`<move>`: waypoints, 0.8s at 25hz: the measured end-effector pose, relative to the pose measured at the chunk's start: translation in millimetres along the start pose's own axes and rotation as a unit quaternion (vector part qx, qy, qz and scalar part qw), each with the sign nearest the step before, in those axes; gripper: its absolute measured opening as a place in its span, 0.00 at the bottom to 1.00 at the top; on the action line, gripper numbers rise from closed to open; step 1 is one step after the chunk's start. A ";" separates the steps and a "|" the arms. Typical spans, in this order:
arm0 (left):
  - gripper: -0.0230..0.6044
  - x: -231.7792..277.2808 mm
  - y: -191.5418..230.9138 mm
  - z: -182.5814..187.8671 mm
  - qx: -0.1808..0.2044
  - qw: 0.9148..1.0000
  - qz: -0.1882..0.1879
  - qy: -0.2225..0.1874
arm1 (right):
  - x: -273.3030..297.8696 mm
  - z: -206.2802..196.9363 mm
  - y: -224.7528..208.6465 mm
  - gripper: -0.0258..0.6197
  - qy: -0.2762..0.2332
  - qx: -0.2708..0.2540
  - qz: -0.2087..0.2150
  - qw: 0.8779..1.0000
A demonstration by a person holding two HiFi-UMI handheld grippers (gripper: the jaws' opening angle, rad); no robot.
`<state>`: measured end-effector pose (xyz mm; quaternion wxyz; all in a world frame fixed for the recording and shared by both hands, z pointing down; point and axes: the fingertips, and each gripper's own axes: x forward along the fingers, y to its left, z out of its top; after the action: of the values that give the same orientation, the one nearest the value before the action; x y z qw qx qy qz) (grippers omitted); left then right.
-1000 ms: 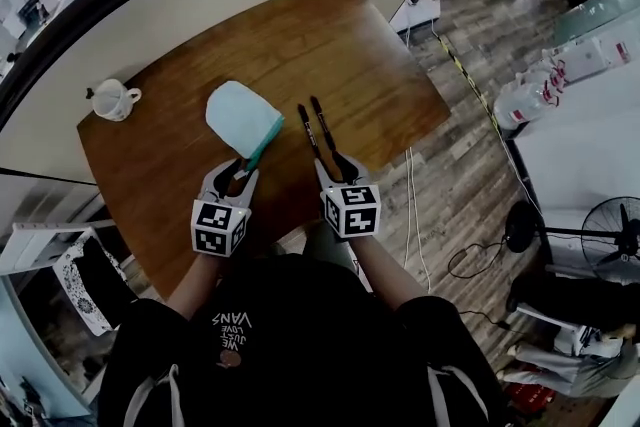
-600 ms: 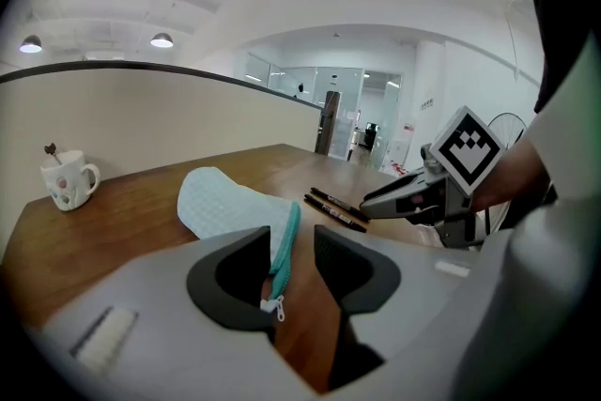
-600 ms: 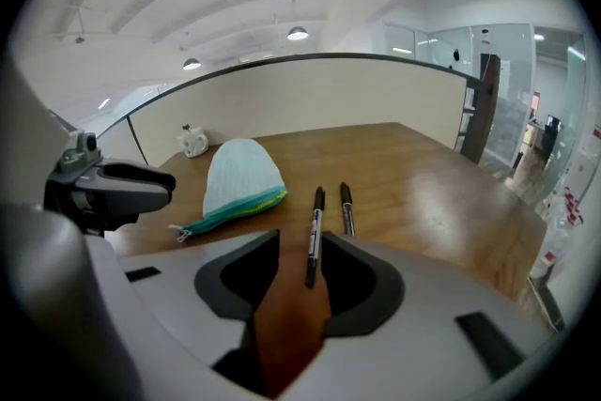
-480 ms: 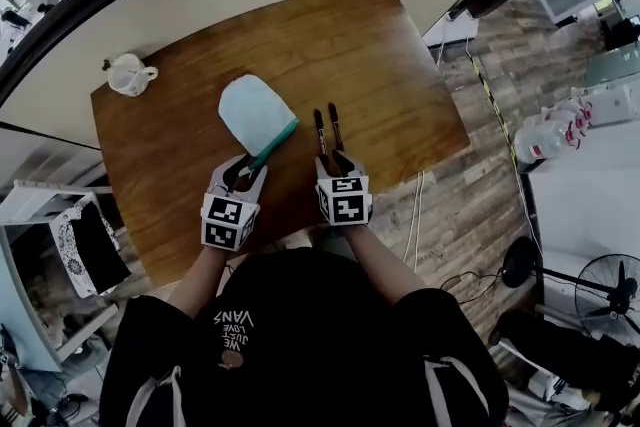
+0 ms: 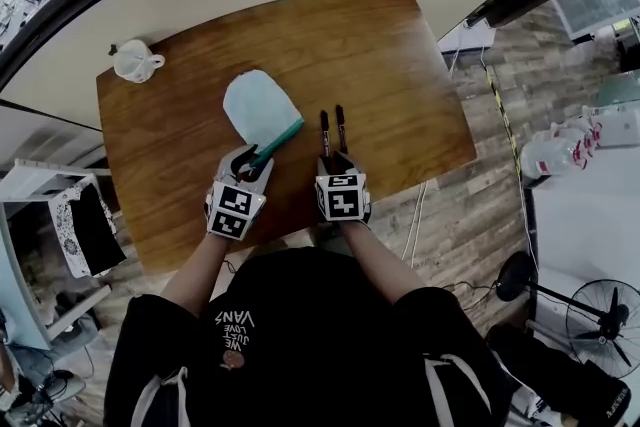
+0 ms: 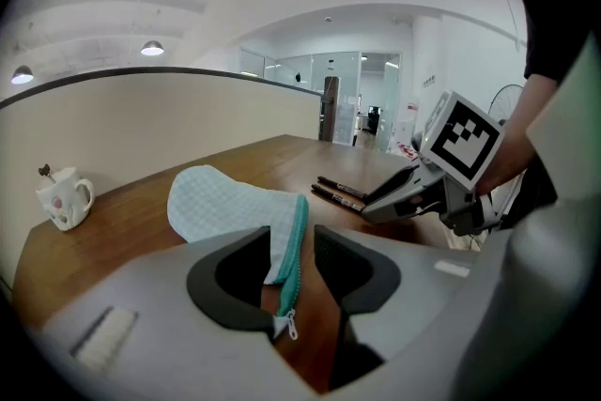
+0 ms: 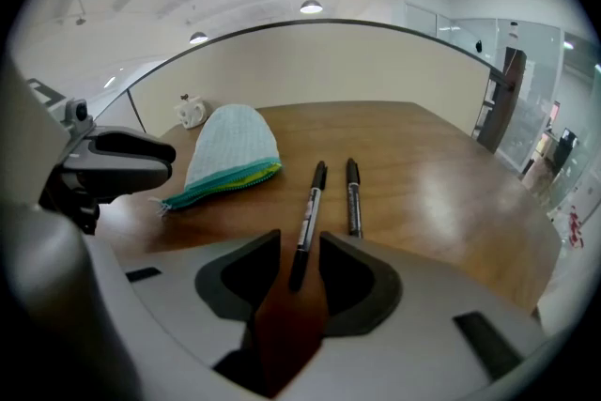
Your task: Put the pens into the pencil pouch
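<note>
A pale blue pencil pouch (image 5: 260,105) with a teal zipper edge lies on the wooden table (image 5: 400,45). Two black pens (image 5: 324,130) (image 5: 341,125) lie side by side to its right. My left gripper (image 5: 250,158) is open at the pouch's near corner. In the left gripper view the zipper end (image 6: 286,282) lies in the gap of the left gripper (image 6: 291,235), unpressed. My right gripper (image 5: 335,161) is open at the pens' near ends. In the right gripper view the left pen (image 7: 311,202) runs into the gap of the right gripper (image 7: 300,239), and the other pen (image 7: 353,192) lies just outside it.
A white mug (image 5: 135,62) stands at the table's far left corner. A pale curved wall borders the table's far side. The table's right edge drops to a plank floor with cables and a fan.
Both grippers have sunk toward the table. The left one has closed in on the pouch's zipper end, the right one on the pens' near ends. Pouch and pens lie unmoved.
</note>
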<state>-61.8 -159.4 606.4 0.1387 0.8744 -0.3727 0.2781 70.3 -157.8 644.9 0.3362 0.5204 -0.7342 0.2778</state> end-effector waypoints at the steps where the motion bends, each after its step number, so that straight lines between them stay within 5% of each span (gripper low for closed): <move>1: 0.24 3.1 0.0 -2.8 0.006 1.000 -0.002 0.004 | 1.5 -1.8 -0.3 0.25 0.004 -0.002 -0.002 1.000; 16: 0.32 40.7 3.7 -25.6 0.073 0.992 -0.015 0.098 | 2.7 -0.7 -3.1 0.11 -0.004 -0.025 0.013 1.000; 20: 0.15 41.7 5.3 -24.0 0.069 0.992 -0.014 0.105 | -8.9 3.1 -5.7 0.11 -0.016 -0.025 0.019 0.999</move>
<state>-51.2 -176.2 650.5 0.1200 0.8531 -0.3232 0.3917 77.1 -156.7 636.3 0.3321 0.5024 -0.7558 0.2569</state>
